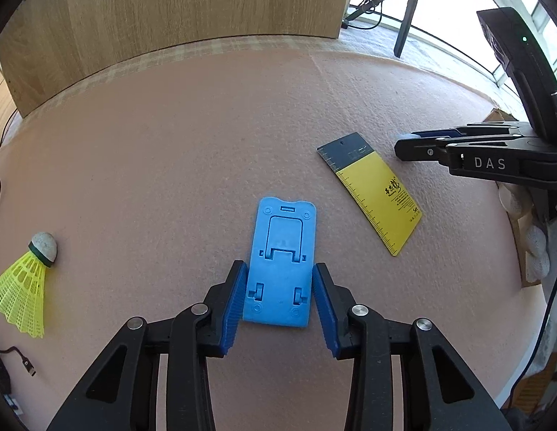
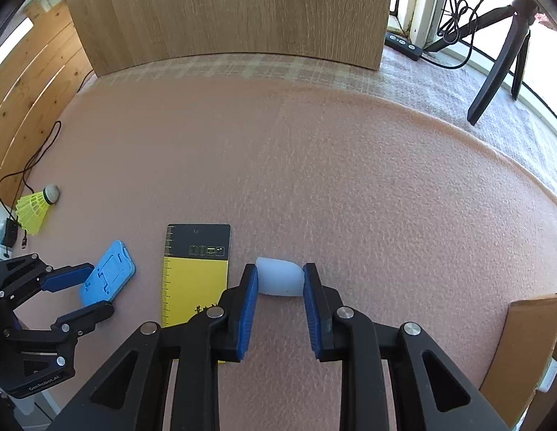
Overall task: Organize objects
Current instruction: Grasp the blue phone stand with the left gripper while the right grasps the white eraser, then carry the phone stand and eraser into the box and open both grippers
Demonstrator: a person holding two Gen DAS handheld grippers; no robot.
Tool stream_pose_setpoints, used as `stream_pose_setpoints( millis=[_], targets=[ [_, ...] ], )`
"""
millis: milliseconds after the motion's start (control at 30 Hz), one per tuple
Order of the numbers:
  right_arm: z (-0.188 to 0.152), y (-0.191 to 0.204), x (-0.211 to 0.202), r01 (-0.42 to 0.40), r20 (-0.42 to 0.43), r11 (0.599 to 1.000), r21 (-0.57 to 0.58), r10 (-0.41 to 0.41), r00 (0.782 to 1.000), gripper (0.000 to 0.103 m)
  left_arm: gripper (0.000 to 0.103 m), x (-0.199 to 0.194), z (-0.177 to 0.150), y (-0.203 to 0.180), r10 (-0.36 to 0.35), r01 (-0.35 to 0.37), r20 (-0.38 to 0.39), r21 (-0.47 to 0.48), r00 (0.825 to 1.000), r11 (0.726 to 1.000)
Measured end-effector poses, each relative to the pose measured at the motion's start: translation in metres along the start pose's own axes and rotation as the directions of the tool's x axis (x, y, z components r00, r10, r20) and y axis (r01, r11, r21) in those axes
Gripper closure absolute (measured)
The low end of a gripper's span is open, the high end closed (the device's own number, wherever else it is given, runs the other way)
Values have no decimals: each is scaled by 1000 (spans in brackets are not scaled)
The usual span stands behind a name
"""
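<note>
A blue plastic phone stand point(image 1: 284, 244) lies flat on the pink foam mat point(image 1: 171, 151). My left gripper point(image 1: 278, 269) has its blue pads against the stand's two long sides near its close end, shut on it. The right wrist view shows the same stand point(image 2: 111, 269) and left gripper point(image 2: 97, 289) at the lower left. A small white rounded piece point(image 2: 279, 276) rests on the mat, and my right gripper point(image 2: 280, 273) is shut on it, one pad on each side. From the left wrist view the right gripper point(image 1: 400, 147) comes in from the right edge.
A yellow-and-black ruler card point(image 1: 371, 190) lies between the two grippers. A yellow shuttlecock point(image 1: 25, 280) sits at the mat's left edge beside cables. A wooden panel point(image 2: 224, 10) stands behind the mat, a cardboard box point(image 2: 529, 344) is at the right, and a tripod point(image 2: 501, 54) is at the back right.
</note>
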State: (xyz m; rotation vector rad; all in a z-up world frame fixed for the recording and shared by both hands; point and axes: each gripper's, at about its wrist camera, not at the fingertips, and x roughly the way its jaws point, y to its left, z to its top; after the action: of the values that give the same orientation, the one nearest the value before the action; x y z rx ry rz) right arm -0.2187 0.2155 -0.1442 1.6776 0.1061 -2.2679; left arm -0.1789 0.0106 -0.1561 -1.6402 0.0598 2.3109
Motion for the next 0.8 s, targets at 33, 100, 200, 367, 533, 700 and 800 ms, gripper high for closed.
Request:
stream_pose_setpoints(
  millis=[33, 100, 200, 367, 533, 700, 800],
  targets=[
    [-3, -2, -2, -2, 5, 1000, 7, 2, 1000, 81, 63, -1, -2, 1, -3, 3, 2, -7, 1000, 1000],
    [-10, -6, -7, 0, 15, 1000, 22, 0, 1000, 81, 63, -2, -4, 1, -5, 5, 5, -18, 1000, 1000],
    [-22, -15, -15, -8, 24, 999, 51, 7, 1000, 81, 63, -5, -8, 6, -13, 14, 13, -44, 1000, 999],
    [-40, -25, -38, -32, 67, 994, 106, 25, 997, 81, 63, -10, -7, 3, -28, 32, 44, -81, 999, 996],
    [-63, -40, -77, -37, 131, 991, 131, 20, 991, 81, 64, -20, -8, 1, -35, 41, 67, -91, 997, 995],
    [-85, -60, -113, -40, 190, 984, 176, 6, 982, 81, 64, -19, -9, -3, -26, 31, 56, -74, 998, 997],
    [-96, -71, -130, -41, 221, 978, 206, -6, 975, 81, 64, -8, -4, -6, -18, 22, 46, -76, 999, 997]
  ],
)
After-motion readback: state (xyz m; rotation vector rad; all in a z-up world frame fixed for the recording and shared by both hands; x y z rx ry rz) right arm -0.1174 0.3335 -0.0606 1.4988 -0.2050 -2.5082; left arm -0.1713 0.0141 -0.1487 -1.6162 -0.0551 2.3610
